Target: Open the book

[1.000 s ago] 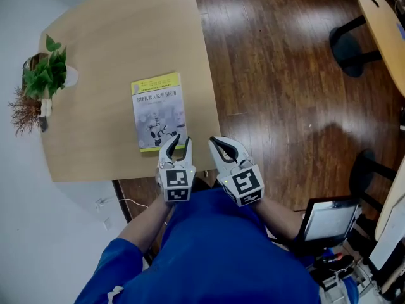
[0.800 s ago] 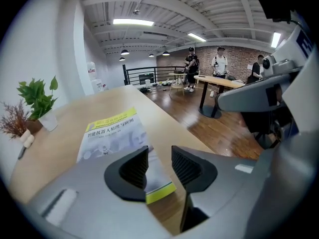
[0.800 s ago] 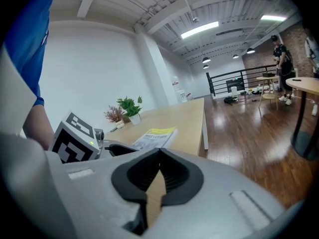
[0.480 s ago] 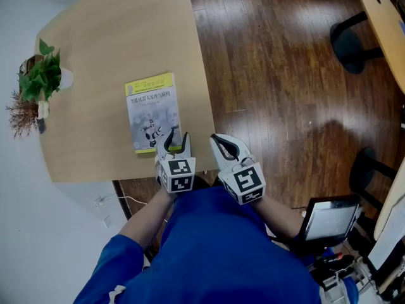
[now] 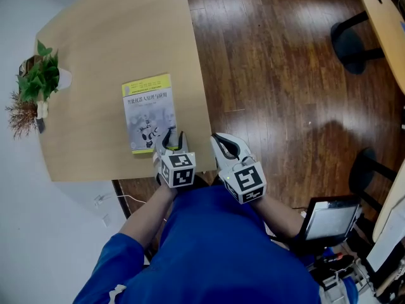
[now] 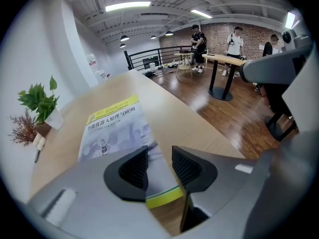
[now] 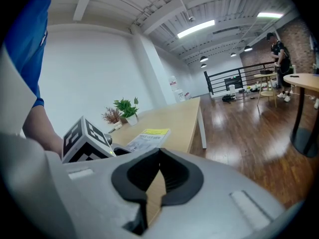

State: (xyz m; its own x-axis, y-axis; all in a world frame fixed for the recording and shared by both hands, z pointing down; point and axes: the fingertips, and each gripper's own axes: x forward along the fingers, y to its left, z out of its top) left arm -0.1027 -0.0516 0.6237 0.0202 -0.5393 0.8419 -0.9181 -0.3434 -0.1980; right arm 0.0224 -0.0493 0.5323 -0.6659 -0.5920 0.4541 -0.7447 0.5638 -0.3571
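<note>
My left gripper [image 5: 171, 135] released, jaws just narrowing slightly, astride the closed book [image 5: 148, 109] at its five o'clock corner; my right gripper [image 5: 221, 142] clenched, empty

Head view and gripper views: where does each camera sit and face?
Head view: on the person's head, facing steeply down at table, book, left tongs, right tongs, forearms, blue shirt.
Left gripper view: on the left tongs, facing along open jaws, just narrowed slightly, over the book's near corner.
Right gripper view: on the right tongs, facing past shut jaws along the table; left tongs' marker cube shows.
Shared: book and potted plant in all three.
</note>
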